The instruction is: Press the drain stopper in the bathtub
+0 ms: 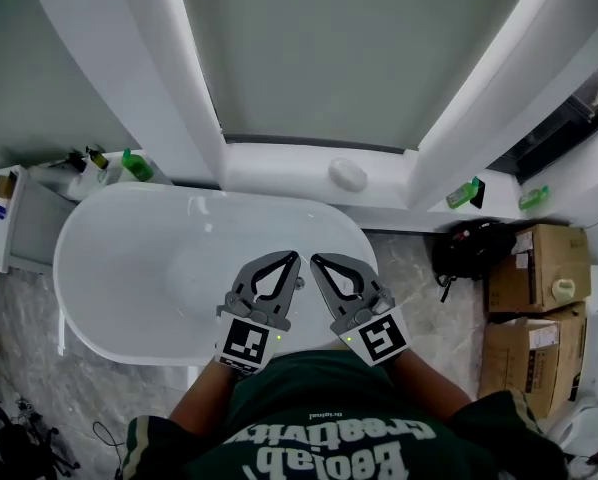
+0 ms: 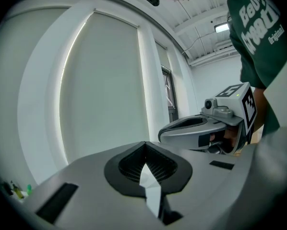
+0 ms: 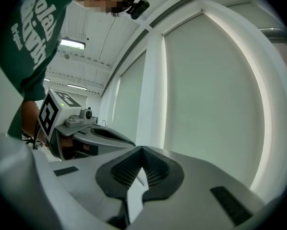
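Head view shows no drain stopper that I can make out in the white bathtub (image 1: 139, 268). Its floor looks plain, and its near end is hidden under the grippers, so whether the stopper is pressed cannot be judged. The left gripper (image 1: 293, 258) and right gripper (image 1: 317, 261) hang side by side over the bathtub's near rim. Each has its jaws closed together on nothing, pointing above the bathtub toward the window blind (image 1: 349, 48).
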Tool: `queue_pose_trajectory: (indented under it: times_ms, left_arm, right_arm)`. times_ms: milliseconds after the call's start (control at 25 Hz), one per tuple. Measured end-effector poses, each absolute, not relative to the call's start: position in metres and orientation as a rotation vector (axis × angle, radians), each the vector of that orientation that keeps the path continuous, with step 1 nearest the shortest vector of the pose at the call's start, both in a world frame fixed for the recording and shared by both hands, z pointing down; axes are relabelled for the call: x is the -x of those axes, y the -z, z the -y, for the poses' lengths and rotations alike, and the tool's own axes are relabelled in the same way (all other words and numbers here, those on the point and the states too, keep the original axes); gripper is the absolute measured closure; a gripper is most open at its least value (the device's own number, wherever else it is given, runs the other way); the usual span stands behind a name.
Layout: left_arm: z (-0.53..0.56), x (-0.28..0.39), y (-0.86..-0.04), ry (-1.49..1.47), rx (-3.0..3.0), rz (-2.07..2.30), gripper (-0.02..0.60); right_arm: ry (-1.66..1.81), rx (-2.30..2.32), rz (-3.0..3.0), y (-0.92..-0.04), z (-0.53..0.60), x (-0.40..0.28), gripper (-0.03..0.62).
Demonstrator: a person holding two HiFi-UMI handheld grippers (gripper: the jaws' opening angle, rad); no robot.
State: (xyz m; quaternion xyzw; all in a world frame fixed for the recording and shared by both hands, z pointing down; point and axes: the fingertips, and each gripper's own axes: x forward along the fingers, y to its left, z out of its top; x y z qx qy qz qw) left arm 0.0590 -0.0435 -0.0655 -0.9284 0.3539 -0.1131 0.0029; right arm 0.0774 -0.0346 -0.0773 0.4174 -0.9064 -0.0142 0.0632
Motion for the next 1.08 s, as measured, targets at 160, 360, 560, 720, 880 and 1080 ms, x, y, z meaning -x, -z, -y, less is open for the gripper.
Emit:
queue_pose_trajectory:
  times_ms: [160,360,560,720,880,1080]
  left_arm:
    - [0.041,-0.06,0.076,0.329,2.906,-1.09,0.572]
    - [0.041,-0.065,0.077,0.333,2.918,-1.091,0.572]
    - [0.038,-0.07,0.077,0.343,2.911,-1.06,0.572]
    - [0.036,-0.071,0.075,0.336,2.902,-1.041,0.572]
    - [0.038,-0.07,0.076,0.366,2.903,-1.044,0.572]
    - [0.04,-0.07,0.078,0.368,2.894,-1.056,0.572]
  right_arm:
    - [0.082,-1.244,2.762,0.091,0.027,-0.075,0.583]
    - [0.088,-1.228,2.779,0.096,0.022,-0.073,0.583]
    - [0.093,-1.239,2.784,0.097,0.016,-0.074,0.583]
    - [0.085,-1.253,2.777,0.094,0.015,-0.075,0.583]
    - [0.094,-1.266,2.783,0.097,0.016,-0.076,0.583]
    - [0.089,-1.264,2.798,0.098,0.017,-0.075,0.583]
